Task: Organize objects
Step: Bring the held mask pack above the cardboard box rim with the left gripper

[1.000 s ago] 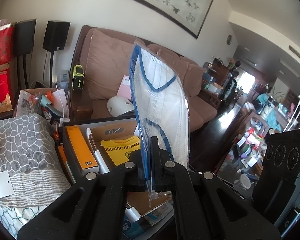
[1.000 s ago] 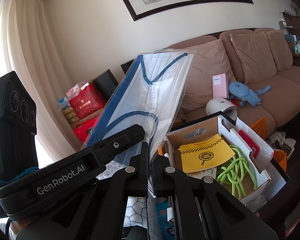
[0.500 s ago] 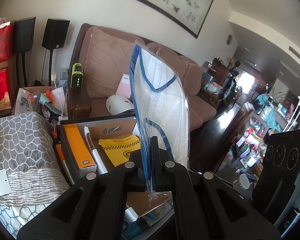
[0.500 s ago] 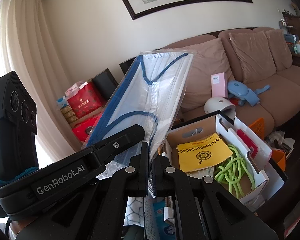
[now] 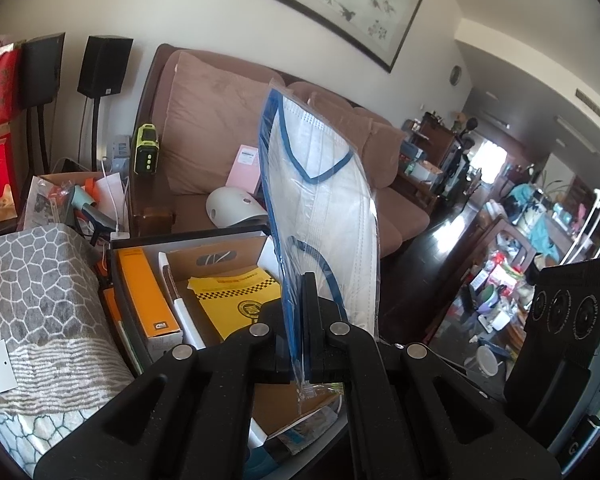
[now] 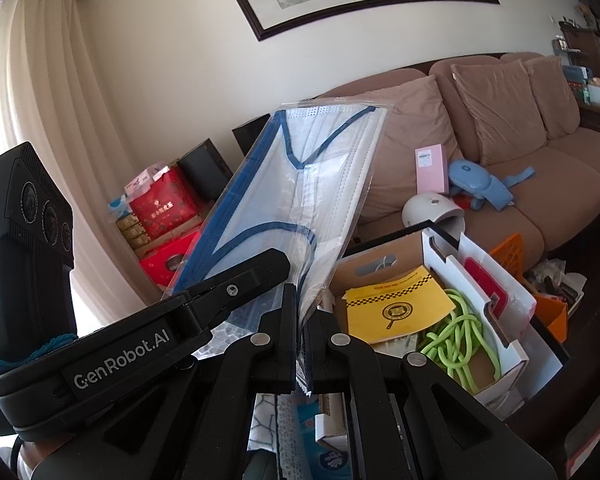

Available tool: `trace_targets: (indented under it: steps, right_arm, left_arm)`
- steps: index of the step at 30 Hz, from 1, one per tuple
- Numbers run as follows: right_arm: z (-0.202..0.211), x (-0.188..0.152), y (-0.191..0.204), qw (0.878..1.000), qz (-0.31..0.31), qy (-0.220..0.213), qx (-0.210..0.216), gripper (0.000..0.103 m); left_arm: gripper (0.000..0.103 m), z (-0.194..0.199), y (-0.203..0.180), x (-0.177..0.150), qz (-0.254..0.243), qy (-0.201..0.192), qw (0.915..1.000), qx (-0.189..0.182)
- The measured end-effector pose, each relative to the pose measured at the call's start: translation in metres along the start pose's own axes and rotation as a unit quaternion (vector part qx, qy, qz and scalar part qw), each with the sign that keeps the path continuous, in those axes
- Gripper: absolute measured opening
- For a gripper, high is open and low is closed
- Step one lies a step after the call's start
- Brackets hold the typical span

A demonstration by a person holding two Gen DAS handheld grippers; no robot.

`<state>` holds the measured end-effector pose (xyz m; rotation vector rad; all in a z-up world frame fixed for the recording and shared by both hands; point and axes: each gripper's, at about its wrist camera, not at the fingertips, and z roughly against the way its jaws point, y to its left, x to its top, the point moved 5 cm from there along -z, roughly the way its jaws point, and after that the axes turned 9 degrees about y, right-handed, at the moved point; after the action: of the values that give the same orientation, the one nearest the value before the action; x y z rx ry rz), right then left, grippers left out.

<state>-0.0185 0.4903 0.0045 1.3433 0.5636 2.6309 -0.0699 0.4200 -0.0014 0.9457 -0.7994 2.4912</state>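
Room: living room, brown sofa (image 5: 220,128) behind, open box (image 5: 188,240) of clutter below.
Mask pack (image 5: 324,216): upright in the air over the box, in no container yet.
Left gripper (image 5: 300,344): jaws clamped on the pack's bottom edge.
Right gripper (image 6: 300,344): also pinching that edge.
Change: almost none in 1 second; both grips unchanged.
Meaning: 2-handed hold paused, placement still pending.

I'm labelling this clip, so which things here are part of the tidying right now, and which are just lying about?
In hand:
- mask packet, pinched at its lower edge by both
- left gripper, jaws shut on it
- right gripper, jaws shut on it
- storage box below, a likely destination

Lying about:
- sofa
- white dome device
- pink box
- green cord
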Motion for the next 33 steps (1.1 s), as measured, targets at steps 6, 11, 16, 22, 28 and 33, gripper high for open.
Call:
trace_targets:
  steps: [6,11,16,22,28,33]
  right_arm:
    - [0.002,0.000,-0.005,1.000,-0.005,0.000,-0.003,0.004]
    - [0.001,0.001,-0.005,1.000,-0.009,0.002,-0.005,0.004]
    - [0.002,0.000,-0.008,1.000,-0.009,0.004,-0.006,0.004]
    - [0.003,0.001,-0.009,1.000,-0.011,0.002,-0.006,0.004]
    - [0.003,0.000,-0.011,1.000,-0.013,0.004,-0.008,0.004]
    - [0.004,0.000,-0.013,1.000,-0.014,0.004,-0.008,0.004]
  left_arm:
    - [0.002,-0.003,-0.004,0.000,0.000,0.003,1.0000,-0.003]
    - [0.002,-0.006,-0.006,0.000,0.002,0.005,1.0000,-0.006]
    - [0.002,-0.007,-0.008,0.001,0.002,0.006,1.0000,-0.006]
    - [0.002,-0.009,-0.012,0.001,-0.001,0.008,0.9999,-0.008]
    - [0.002,-0.011,-0.013,0.001,-0.001,0.010,0.9999,-0.009]
    - [0.002,-0.014,-0.015,0.001,0.000,0.010,0.9999,-0.011]
